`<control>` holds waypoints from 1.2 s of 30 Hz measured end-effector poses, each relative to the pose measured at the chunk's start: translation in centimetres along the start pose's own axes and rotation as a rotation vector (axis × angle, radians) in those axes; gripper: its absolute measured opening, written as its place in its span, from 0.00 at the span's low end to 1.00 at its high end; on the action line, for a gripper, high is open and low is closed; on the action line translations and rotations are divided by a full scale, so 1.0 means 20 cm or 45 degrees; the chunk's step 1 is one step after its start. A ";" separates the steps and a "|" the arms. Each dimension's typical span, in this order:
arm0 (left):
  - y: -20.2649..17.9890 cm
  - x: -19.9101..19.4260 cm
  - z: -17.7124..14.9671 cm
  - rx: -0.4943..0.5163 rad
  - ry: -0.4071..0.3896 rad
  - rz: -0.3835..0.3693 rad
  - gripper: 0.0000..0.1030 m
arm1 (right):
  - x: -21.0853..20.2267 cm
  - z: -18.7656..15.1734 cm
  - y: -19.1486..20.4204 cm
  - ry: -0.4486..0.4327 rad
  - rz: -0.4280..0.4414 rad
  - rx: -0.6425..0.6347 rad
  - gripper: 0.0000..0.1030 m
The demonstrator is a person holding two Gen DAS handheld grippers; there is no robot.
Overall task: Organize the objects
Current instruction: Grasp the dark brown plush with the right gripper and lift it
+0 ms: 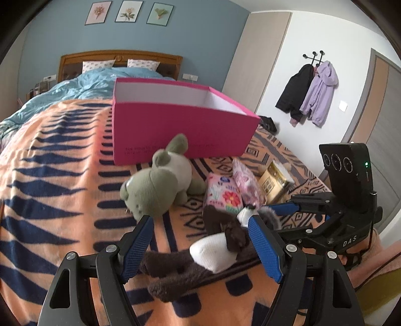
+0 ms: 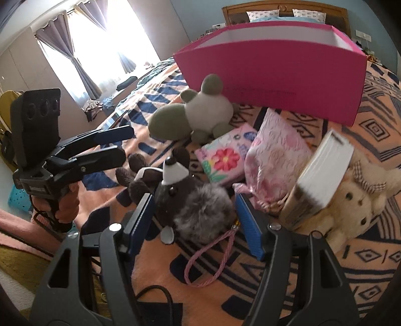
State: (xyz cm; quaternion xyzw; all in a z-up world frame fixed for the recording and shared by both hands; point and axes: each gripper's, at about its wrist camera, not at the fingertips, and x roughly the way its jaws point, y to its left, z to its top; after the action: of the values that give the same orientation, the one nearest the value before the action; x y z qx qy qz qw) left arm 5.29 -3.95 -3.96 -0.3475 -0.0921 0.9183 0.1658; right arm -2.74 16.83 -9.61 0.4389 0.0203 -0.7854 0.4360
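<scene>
Brown plush toy (image 1: 200, 260) lies on the orange patterned blanket (image 1: 62, 200), just before the empty pink box (image 1: 180, 125), its likely destination. Left gripper (image 1: 200, 240) and right gripper (image 2: 194, 220) each straddle it, jaws apart, not pressing; probably a two-handed lift since it is floppy

three plush toys (image 2: 200, 117), one pink box (image 2: 275, 72), one book (image 2: 323, 173)

Location: a home bedroom. A bed (image 1: 62, 175) with a wooden headboard (image 1: 120, 59), two pillows (image 1: 97, 65) and a patterned blanket is filling the view. Framed botanical prints (image 1: 129, 12) are hanging above; jackets (image 1: 308, 92) are hanging on a wall rack; curtains (image 2: 75, 55) are framing a bright window.
</scene>
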 end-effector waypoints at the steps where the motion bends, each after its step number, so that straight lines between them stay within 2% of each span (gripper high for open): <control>1: 0.00 0.01 -0.01 -0.003 0.010 0.000 0.77 | 0.00 0.00 0.00 0.000 -0.003 -0.001 0.66; 8: -0.01 0.04 -0.04 0.009 0.049 0.018 0.77 | 0.03 -0.01 0.00 0.008 0.017 0.017 0.66; 11: -0.01 0.04 -0.04 0.015 0.054 0.014 0.77 | 0.02 -0.01 0.00 -0.003 0.038 0.015 0.57; 16: 0.00 0.03 -0.05 0.007 0.057 0.009 0.77 | -0.04 -0.01 -0.01 -0.030 0.020 0.005 0.55; 24: -0.02 0.02 -0.05 0.027 0.053 -0.024 0.77 | -0.20 0.05 -0.03 -0.118 0.036 0.021 0.53; 36: -0.12 0.02 -0.01 0.129 0.037 -0.090 0.77 | -0.21 0.17 -0.04 -0.236 0.055 0.067 0.52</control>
State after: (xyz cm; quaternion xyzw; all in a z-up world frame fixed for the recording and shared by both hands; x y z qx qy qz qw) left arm 5.70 -1.48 -3.72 -0.3484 -0.0552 0.9102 0.2170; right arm -4.63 18.82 -4.84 0.3761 -0.0503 -0.8132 0.4413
